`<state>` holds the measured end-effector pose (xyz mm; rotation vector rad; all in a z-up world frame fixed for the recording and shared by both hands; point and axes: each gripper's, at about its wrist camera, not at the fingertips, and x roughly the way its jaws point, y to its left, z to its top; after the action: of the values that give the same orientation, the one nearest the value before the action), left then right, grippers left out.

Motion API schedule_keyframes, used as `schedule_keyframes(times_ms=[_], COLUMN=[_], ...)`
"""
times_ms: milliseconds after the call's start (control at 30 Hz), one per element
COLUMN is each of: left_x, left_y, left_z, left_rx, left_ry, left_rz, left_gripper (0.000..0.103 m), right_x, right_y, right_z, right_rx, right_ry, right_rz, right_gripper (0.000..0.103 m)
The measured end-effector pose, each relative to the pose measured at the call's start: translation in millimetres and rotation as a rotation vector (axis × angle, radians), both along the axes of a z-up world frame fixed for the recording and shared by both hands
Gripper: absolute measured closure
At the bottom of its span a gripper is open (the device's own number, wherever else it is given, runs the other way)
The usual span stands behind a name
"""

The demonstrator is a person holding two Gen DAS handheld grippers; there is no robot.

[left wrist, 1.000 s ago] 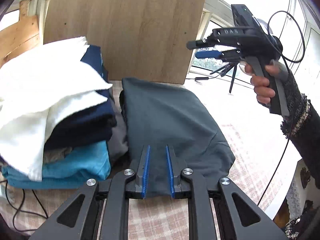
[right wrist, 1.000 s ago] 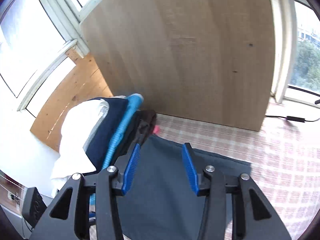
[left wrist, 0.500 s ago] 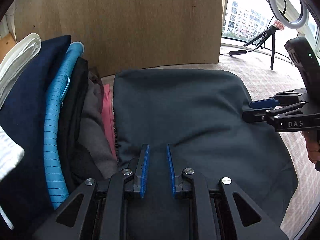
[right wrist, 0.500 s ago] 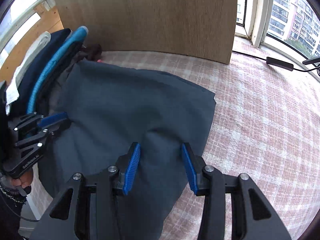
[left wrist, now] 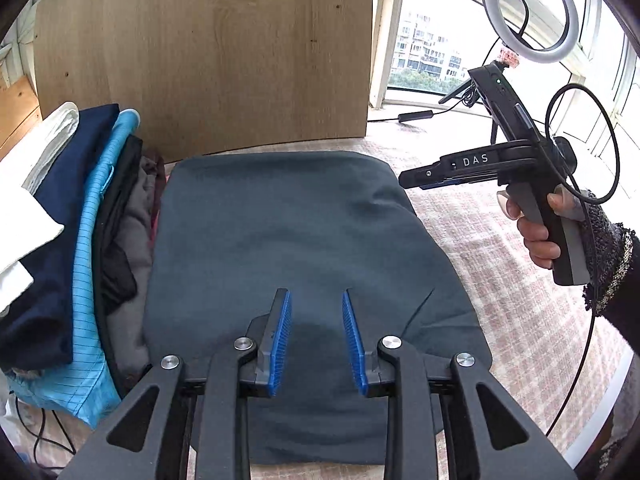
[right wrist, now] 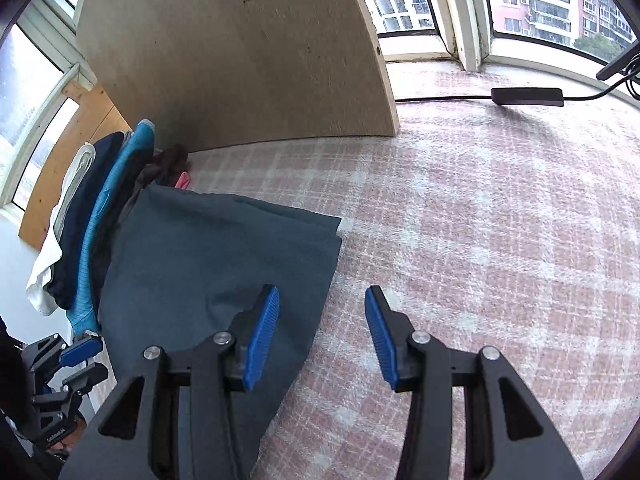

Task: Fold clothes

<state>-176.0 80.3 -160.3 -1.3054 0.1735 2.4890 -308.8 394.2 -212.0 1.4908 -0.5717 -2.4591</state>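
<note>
A pink and white checked cloth (right wrist: pixel 480 220) covers the work surface, which is backed by an upright wooden board (left wrist: pixel 208 56) and by windows beyond. A dark teal folded garment (left wrist: pixel 296 240) is laid flat on the cloth, just in front of the board. To its left, touching its edge, a stack of folded clothes (left wrist: pixel 80 220) is seen, with white, navy and light blue layers among others.

The left gripper (left wrist: pixel 316 308) is held low over the near part of the garment. Its jaws are opening, and nothing is pinched between the blue pads (left wrist: pixel 280 336); the fabric lies beneath them.

The right gripper (right wrist: pixel 320 328) is held over the garment's right edge, one pad above the fabric and the other above the bare cloth. Its jaws are parted moderately and nothing is gripped. In the left wrist view it (left wrist: pixel 416 178) is seen to the right of the garment, carried by a hand (left wrist: pixel 536 232) in a dark knitted sleeve (left wrist: pixel 612 264).

A ring light (left wrist: pixel 528 12) is stood far right by the window.
</note>
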Motion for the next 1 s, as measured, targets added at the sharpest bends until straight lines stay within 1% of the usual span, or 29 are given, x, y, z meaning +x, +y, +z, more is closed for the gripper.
schedule_keyframes(times_ms=[67, 100, 133, 167, 267, 400, 500, 533, 567, 600, 633, 667, 700, 800, 867, 933, 1000], left_x=[-13, -19, -25, -31, -36, -32, -32, -32, -32, -33, -32, -32, -31, -29, -29, -29, -28], left_y=[0, 0, 0, -2, -7, -4, -7, -9, -10, -11, -11, -11, -10, -9, -8, -7, -8], left_z=[-7, -11, -15, -20, -33, -37, -38, -38, -39, -39, -39, -40, -40, -38, -34, -27, -15], left_rx=[-0.023, -0.034, -0.045, -0.051, -0.054, -0.079, -0.058, -0.047, -0.036, -0.029, -0.028, -0.033, -0.038, -0.047, -0.021, 0.017, 0.055], left_ry=[-0.014, -0.020, -0.027, -0.041, -0.060, -0.038, -0.039, -0.042, -0.043, -0.042, -0.040, -0.037, -0.034, -0.034, -0.047, -0.059, -0.054], left_rz=[0.016, 0.025, 0.033, 0.038, 0.031, 0.000, -0.009, -0.010, -0.011, -0.013, -0.016, -0.019, -0.022, -0.028, -0.030, -0.032, -0.031], left_gripper=[0.077, 0.077, 0.078, 0.078, 0.079, 0.078, 0.077, 0.077, 0.077, 0.077, 0.077, 0.077, 0.077, 0.076, 0.075, 0.074, 0.074], right_x=[-9, -11, -13, -15, -21, -25, -26, -26, -26, -28, -29, -29, -28, -16, -6, 7, 20], right_y=[-5, -8, -11, -13, -18, -32, -37, -38, -38, -37, -37, -37, -38, -38, -32, -23, -12], right_z=[-9, -9, -7, -7, -12, -12, -12, -13, -13, -15, -17, -17, -15, -1, 10, 20, 27], right_rx=[-0.007, 0.006, 0.022, 0.018, -0.035, 0.015, 0.020, 0.015, 0.009, -0.022, -0.059, -0.073, -0.067, -0.064, -0.071, -0.071, -0.062], right_ry=[-0.013, 0.006, 0.031, 0.042, 0.074, 0.140, 0.176, 0.181, 0.183, 0.174, 0.162, 0.160, 0.165, 0.205, 0.222, 0.221, 0.214], right_rz=[0.019, 0.022, 0.023, 0.030, 0.075, 0.122, 0.144, 0.147, 0.150, 0.155, 0.161, 0.156, 0.153, 0.119, 0.082, 0.041, 0.004], right_gripper=[0.057, 0.050, 0.046, 0.042, 0.042, 0.040, 0.041, 0.042, 0.052, 0.072, 0.078, 0.082, 0.085, 0.088, 0.089, 0.090, 0.090])
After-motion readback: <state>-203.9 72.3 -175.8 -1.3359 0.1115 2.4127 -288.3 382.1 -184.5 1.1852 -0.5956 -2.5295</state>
